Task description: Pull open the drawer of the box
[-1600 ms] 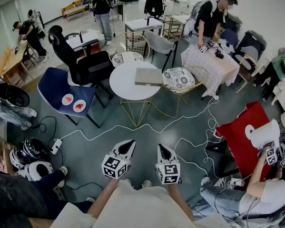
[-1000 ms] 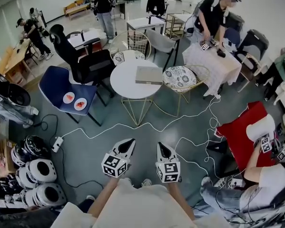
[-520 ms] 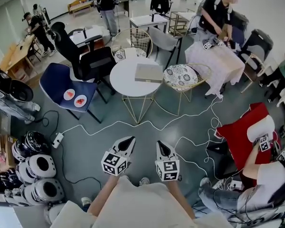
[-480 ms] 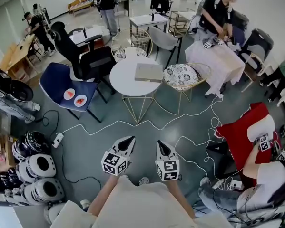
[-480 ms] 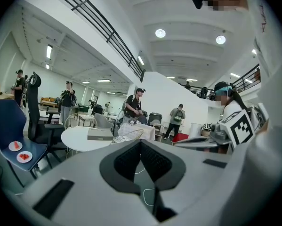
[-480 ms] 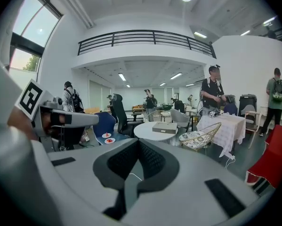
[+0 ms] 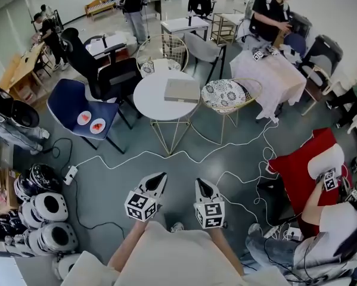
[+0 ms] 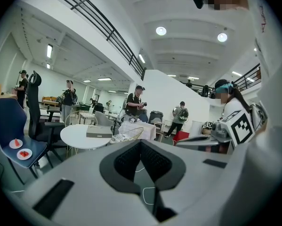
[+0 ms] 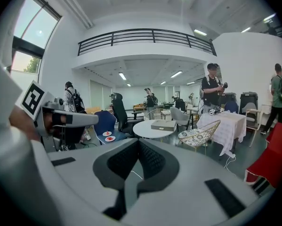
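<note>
A flat grey box [image 7: 182, 90] lies on the round white table [image 7: 154, 103], well beyond both grippers. It also shows as the box [image 8: 99, 132] in the left gripper view and the box [image 9: 163, 125] in the right gripper view. I cannot make out its drawer front at this distance. My left gripper [image 7: 161, 176] and right gripper [image 7: 199, 182] are held side by side over the grey floor, pointing toward the table. The left gripper [image 8: 141, 142] has its jaws together with nothing between them. So does the right gripper [image 9: 139, 142].
White cables [image 7: 184, 157] snake across the floor between me and the table. A blue chair [image 7: 77, 109] with two plates stands left of it, and a wire chair [image 7: 224, 96] with a patterned cushion stands right. Helmets [image 7: 47, 210] lie at lower left, and a seated person [image 7: 321, 219] is at lower right.
Both grippers have crept a little toward the table, still shut. A person at the lower left has gone from view, uncovering more helmets.
</note>
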{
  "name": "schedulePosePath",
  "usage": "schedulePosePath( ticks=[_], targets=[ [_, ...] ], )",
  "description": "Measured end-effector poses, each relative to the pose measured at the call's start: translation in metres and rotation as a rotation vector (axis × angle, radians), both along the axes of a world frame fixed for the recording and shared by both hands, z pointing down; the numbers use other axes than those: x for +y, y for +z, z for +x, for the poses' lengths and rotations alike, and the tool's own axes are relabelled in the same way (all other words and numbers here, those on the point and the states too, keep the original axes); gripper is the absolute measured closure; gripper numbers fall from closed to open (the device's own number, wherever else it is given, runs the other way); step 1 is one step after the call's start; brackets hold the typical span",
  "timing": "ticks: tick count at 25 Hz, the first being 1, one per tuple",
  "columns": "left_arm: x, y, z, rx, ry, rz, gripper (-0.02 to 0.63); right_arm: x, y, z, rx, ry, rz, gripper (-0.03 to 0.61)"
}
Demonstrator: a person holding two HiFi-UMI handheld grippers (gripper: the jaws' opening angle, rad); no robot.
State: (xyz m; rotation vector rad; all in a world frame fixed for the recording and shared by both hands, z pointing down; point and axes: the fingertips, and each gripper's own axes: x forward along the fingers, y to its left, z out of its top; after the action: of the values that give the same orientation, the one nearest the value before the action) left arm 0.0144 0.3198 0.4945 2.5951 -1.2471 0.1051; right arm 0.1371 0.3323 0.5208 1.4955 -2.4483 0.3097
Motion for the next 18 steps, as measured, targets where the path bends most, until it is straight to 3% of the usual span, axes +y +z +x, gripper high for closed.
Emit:
schedulePosePath(
  ticks=[18],
  targets=[
    [-0.053,0.003,-0.013,-0.001,-0.032,0.013,0.602,-0.049,-0.003,0.015,0.01,0.002,0.02,0.563]
  ],
)
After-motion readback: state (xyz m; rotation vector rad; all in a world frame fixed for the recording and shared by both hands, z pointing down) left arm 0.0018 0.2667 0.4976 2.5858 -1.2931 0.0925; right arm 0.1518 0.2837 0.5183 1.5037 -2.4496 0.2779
